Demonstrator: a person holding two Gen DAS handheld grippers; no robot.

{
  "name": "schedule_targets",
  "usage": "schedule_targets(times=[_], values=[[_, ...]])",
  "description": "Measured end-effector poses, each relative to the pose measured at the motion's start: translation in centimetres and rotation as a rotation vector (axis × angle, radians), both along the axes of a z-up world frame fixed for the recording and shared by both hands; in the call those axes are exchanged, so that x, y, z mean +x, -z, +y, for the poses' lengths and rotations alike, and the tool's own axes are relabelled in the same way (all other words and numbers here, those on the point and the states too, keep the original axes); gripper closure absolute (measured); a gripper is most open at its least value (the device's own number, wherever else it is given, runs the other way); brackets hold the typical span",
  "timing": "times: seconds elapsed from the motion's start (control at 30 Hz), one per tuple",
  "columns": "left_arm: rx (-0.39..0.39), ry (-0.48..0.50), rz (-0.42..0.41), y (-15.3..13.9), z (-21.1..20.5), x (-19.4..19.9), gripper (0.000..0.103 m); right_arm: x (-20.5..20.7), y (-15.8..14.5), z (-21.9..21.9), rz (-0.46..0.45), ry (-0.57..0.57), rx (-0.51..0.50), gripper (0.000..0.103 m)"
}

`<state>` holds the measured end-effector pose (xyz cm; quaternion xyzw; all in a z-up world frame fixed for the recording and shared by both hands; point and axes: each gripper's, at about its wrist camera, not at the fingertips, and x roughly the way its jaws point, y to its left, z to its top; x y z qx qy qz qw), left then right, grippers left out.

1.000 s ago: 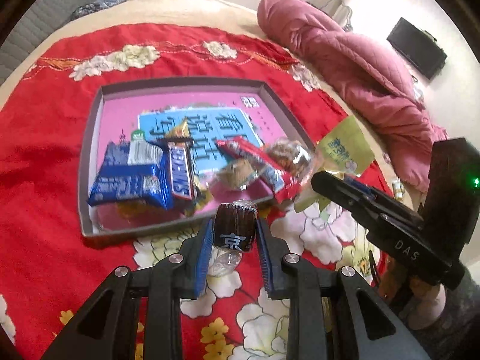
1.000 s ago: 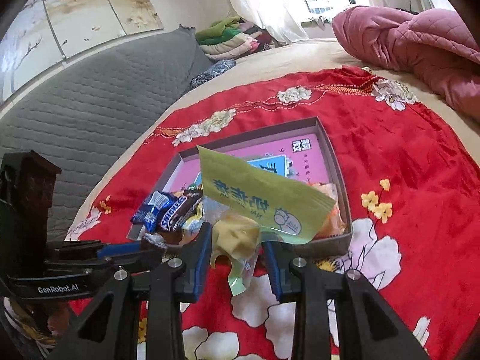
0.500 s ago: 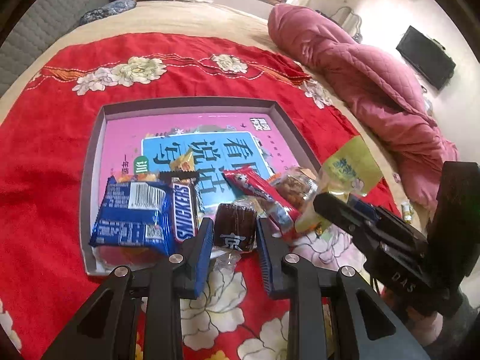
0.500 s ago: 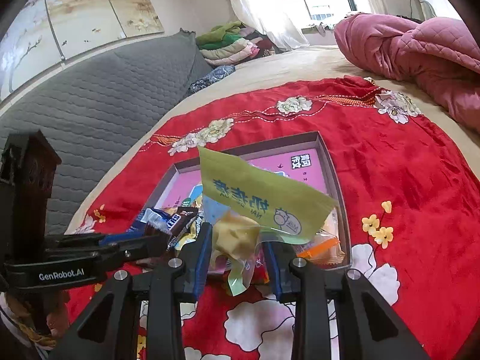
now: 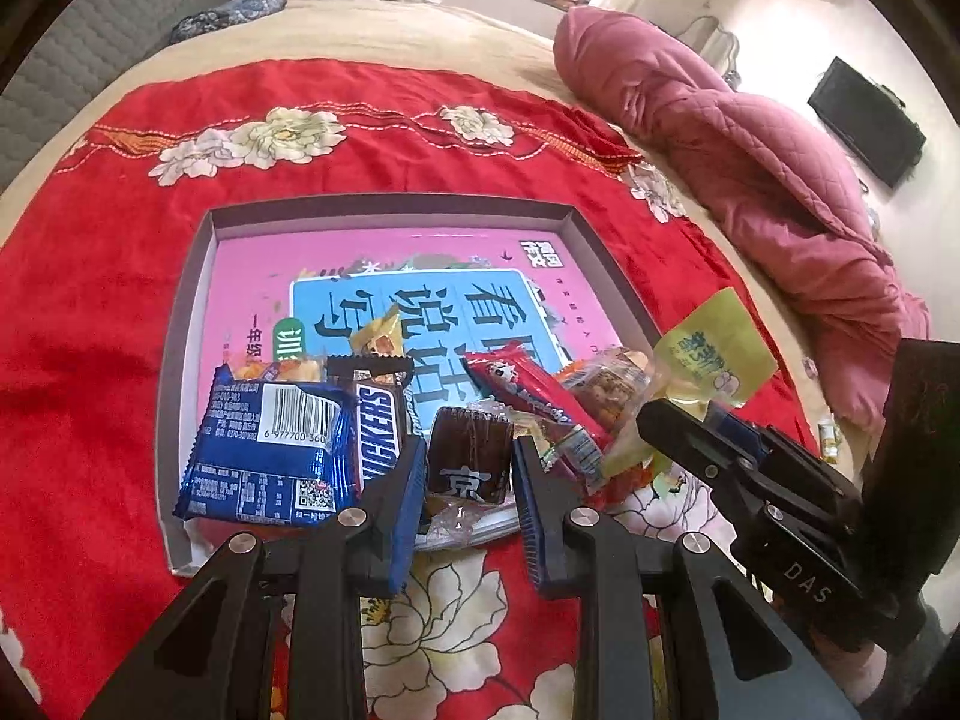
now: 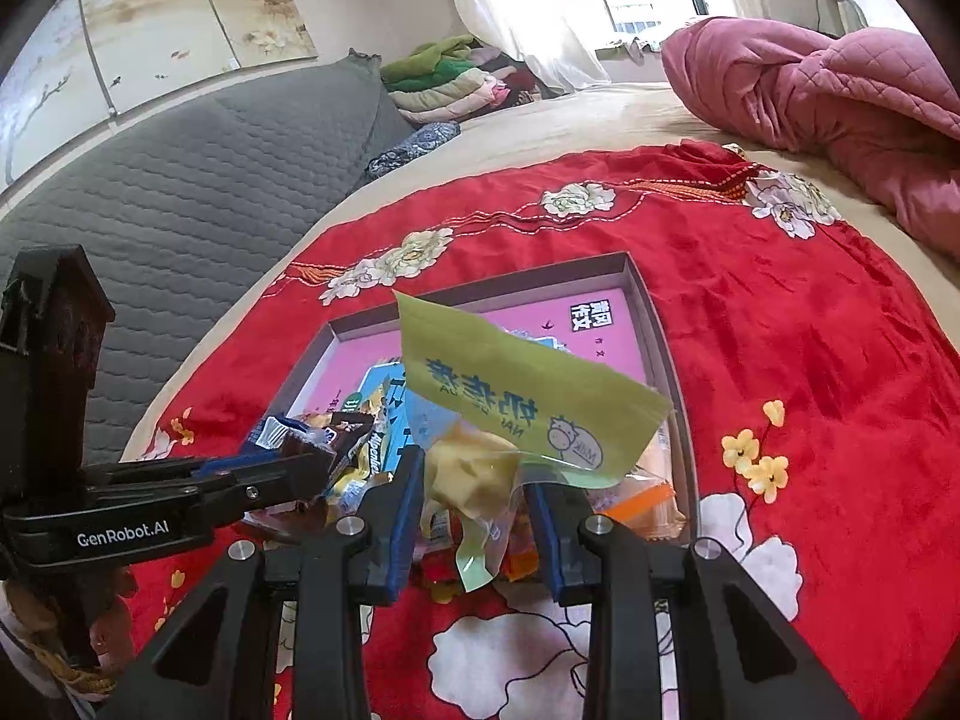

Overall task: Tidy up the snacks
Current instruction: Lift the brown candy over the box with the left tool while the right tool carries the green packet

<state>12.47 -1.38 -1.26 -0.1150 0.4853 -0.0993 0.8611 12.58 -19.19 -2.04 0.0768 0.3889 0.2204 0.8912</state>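
My left gripper (image 5: 468,474) is shut on a dark brown wrapped candy (image 5: 470,461) and holds it over the near edge of the shallow box (image 5: 390,207). The box has a pink and blue printed floor and holds a blue packet (image 5: 270,456), a Snickers bar (image 5: 378,432), a red packet (image 5: 528,396) and other snacks. My right gripper (image 6: 474,504) is shut on a yellow-green milk snack bag (image 6: 516,396), held over the box's near right corner (image 6: 684,420). The bag also shows in the left wrist view (image 5: 708,354).
The box lies on a red flowered blanket (image 5: 90,300) on a bed. A pink quilt (image 5: 750,168) is heaped at the right. A grey padded headboard (image 6: 150,192) and folded clothes (image 6: 456,78) stand beyond.
Both grippers have moved forward over the box's near edge with their snacks still held. The snack pile now sits closer under the fingers.
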Motion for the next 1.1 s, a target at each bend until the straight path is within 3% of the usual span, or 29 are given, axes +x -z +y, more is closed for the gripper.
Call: schedule_targets(times=[0.6, 1.1], values=[[0.013, -0.006, 0.032, 1.5, -0.5, 1.2, 0.073, 1.2, 2.0, 2.4, -0.022, -0.037, -0.114, 0.07], [0.003, -0.006, 0.052, 2.0, -0.6, 1.3, 0.073, 1.5, 2.2, 2.5, -0.02, -0.094, -0.085, 0.069]])
